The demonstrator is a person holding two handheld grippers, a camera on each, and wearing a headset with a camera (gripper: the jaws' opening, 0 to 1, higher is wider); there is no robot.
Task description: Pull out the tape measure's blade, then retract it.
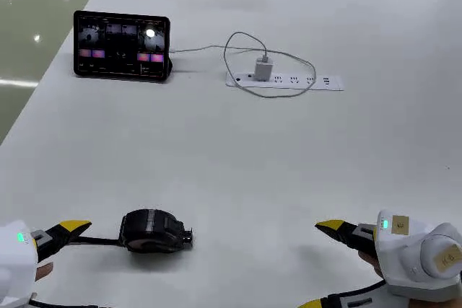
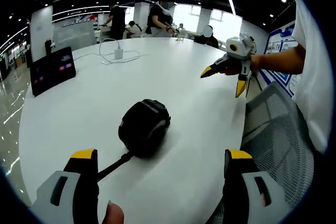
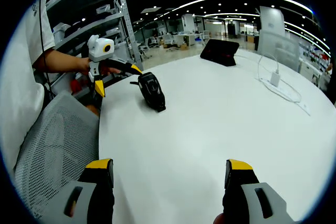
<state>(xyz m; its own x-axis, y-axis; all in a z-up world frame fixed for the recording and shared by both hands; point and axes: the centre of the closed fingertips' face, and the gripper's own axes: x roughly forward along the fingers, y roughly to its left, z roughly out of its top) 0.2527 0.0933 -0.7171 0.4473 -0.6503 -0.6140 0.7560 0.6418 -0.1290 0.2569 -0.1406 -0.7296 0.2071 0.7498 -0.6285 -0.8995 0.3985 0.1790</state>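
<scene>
A: Tape measure lies on the white table, near the front edge, over on the left side. Blade not drawn. Black strap trails from the case toward the left gripper.

B: Jaws?

A: Left pair spread wide, holding nothing; the strap runs close by one of them. Right gripper also spread and empty, well apart from the case.

B: Risks from here?

A: Three, as I judge it. The case is loose on a smooth top, so a pull on the blade with no firm hold on the body likely drags the whole thing along. The left jaws could close on the strap instead of the case, which gives a limp anchor and lets the body swing. And the case sits near the edge: a clumsy nudge could send it off.

B: And the retract?

A: A blade let go at full draw may whip back and jolt the case.

B: Pose?

A: Both grippers low over the table, pointing inward at each other. Left just beside the strap end, right out by the person's right side.
</scene>
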